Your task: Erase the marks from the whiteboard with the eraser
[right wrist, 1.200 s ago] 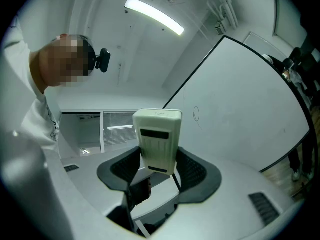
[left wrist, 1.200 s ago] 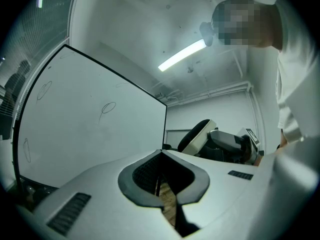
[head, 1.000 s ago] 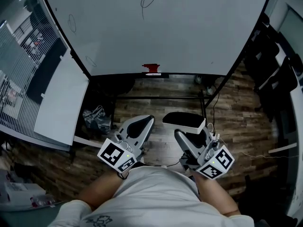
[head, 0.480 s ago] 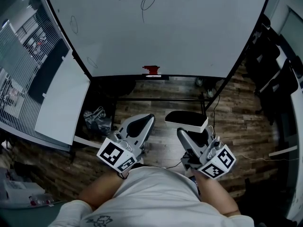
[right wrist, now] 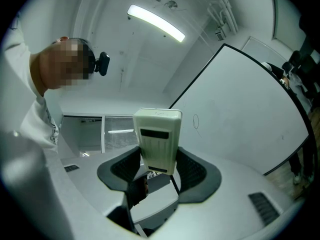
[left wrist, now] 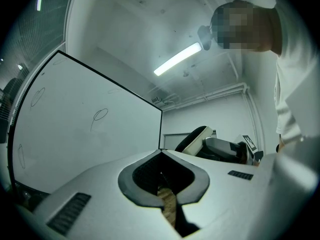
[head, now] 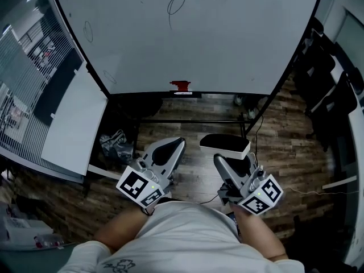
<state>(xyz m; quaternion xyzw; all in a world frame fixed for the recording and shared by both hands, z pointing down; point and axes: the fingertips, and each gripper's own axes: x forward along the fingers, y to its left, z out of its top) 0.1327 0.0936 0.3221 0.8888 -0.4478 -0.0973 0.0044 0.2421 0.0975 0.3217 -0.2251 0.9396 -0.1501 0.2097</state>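
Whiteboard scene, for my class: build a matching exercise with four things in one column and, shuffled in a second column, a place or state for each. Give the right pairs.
Things
1. eraser
2. left gripper
3. red object
4. loop mark

Places or states
A. at the bottom edge of the whiteboard
B. drawn near the top of the whiteboard
C. jaws together, nothing held
D. clamped between the jaws of the right gripper

Pairs: 1-D, 2-C, 3-A, 4-B

White shirt (head: pixel 187 235); grey grippers (head: pixel 172 145) (head: pixel 218 160), black-white marker cubes (head: pixel 139 187)
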